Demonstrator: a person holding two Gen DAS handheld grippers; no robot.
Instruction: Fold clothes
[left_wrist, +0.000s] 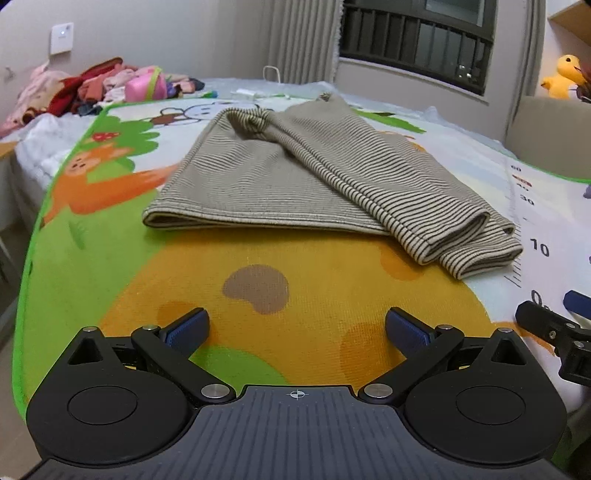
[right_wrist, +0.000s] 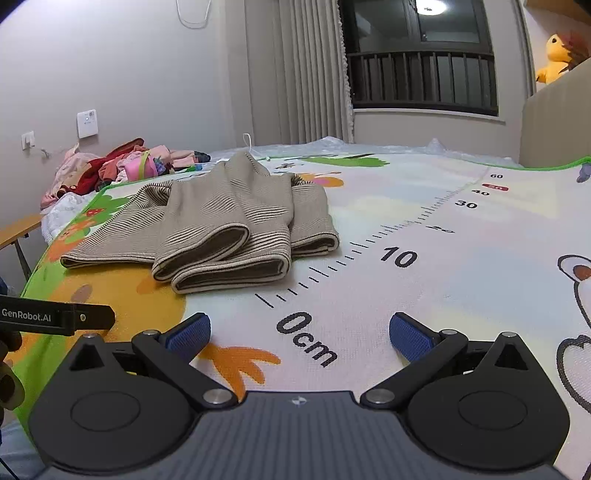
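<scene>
A beige garment with thin dark stripes (left_wrist: 295, 177) lies partly folded on a colourful cartoon play mat (left_wrist: 314, 295), its two sleeves laid across the body toward the right. The right wrist view shows the same garment (right_wrist: 221, 221) ahead and left, sleeve cuffs nearest. My left gripper (left_wrist: 297, 328) is open just above the mat, short of the garment's near hem, nothing between its blue pads (left_wrist: 188, 328). My right gripper (right_wrist: 300, 332) is also open and empty, over the printed ruler's 0cm mark (right_wrist: 306, 339). In the left wrist view the right gripper (left_wrist: 554, 328) shows at the right edge.
A heap of pink and red clothes (left_wrist: 92, 88) with a pink bag (left_wrist: 146, 83) sits at the mat's far left. A curtain and dark window (right_wrist: 421, 59) stand behind. A yellow plush toy (left_wrist: 565, 75) sits on a beige headboard (right_wrist: 554, 125) at the right. The mat's green edge (left_wrist: 22, 314) drops off left.
</scene>
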